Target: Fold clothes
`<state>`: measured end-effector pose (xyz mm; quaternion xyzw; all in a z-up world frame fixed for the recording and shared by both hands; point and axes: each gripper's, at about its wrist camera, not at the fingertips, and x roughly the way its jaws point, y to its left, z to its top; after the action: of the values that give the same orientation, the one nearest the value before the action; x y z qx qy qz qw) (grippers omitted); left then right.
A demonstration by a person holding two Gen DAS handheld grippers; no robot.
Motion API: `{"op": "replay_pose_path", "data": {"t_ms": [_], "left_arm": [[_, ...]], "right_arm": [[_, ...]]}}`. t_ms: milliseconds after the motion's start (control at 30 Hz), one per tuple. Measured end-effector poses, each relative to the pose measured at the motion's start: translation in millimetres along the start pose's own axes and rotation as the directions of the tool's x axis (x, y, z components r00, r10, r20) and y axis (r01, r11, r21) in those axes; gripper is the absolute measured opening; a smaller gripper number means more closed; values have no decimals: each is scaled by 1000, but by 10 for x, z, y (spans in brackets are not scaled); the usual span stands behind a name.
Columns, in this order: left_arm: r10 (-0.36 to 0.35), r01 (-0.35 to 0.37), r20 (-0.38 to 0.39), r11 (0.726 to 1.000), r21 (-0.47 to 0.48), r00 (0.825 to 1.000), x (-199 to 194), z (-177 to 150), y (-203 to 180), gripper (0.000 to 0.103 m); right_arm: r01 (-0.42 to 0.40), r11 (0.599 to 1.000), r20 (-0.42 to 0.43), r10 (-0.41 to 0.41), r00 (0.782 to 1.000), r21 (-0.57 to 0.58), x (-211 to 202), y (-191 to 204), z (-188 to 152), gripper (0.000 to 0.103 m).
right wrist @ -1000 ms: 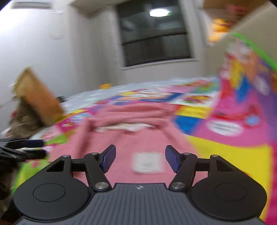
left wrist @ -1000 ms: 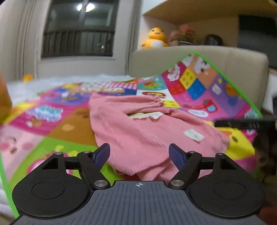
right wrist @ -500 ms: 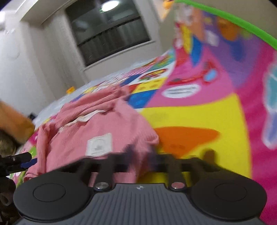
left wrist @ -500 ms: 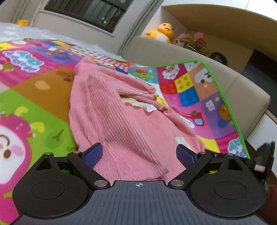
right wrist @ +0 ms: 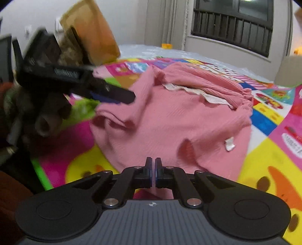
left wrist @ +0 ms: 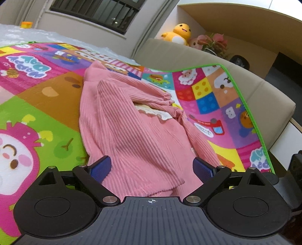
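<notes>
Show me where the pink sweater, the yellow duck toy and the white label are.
pink sweater [left wrist: 135,135]: left wrist view, ribbed front panel.
yellow duck toy [left wrist: 178,34]: left wrist view, its body.
white label [right wrist: 229,144]: right wrist view, the tag's middle.

Place: a home, I take it for a living room or child's play corner
Floor: I work over a bright cartoon play mat [left wrist: 47,90]
Seating: beige sofa [left wrist: 260,90] beside it
Shelf: yellow plush duck [left wrist: 178,34], potted flowers [left wrist: 217,42]
Wall: barred window [left wrist: 98,11]
</notes>
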<state>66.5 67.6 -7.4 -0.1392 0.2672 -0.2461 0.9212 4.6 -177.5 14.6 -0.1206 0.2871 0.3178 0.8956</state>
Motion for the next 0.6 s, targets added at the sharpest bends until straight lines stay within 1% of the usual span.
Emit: {"op": "replay_pose_path", "data": {"t_ms": [33,67,100,133,167,200,233,300,367,433,500,600], "left_arm": [[11,-11,5,1000,16,1000,-16,3,-33,97],[22,-22,10,999,33,1000,-32,7,-66,97],[33,-34,15,998,49,999,-47,10,-99,97],[44,-45,20,997,65,999,-63,13,-132,98],[55,-57,26,995,81,998,-79,17,-165,98],[65,-68,31,993,97,997,-95,20,-198,98],[84,-88,39,989,120,996,-98,12,-253,98],[128,-136,56,972,192,990,-48,-46,-424,98],[182,-191,57,943,274,982,46,-115,-569,98],[252,-257,59,909,328,966,164,-163,-647,98],[303,-307,66,892,331,951,273,-160,-636,98],[307,-323,101,903,283,946,332,-78,-564,95]], "right_arm": [[4,1000,19,-4,1000,-6,-78,22,6,9],[26,999,42,-26,999,-20,-160,41,8,14],[67,997,72,-64,995,-35,-239,52,0,34],[115,993,99,-110,989,-40,-282,49,-14,59],[163,986,123,-157,980,-39,-311,41,-29,64],[211,977,147,-204,968,-36,-340,34,-43,66],[238,971,150,-232,961,-16,-332,-1,-51,66],[270,962,131,-273,953,40,-223,-63,-89,67],[289,956,117,-292,949,44,-91,-60,-136,67],[307,951,104,-309,945,37,19,-45,-177,67],[330,944,90,-331,939,30,84,-23,-207,67],[356,934,88,-358,930,37,87,-33,-253,66]]}}
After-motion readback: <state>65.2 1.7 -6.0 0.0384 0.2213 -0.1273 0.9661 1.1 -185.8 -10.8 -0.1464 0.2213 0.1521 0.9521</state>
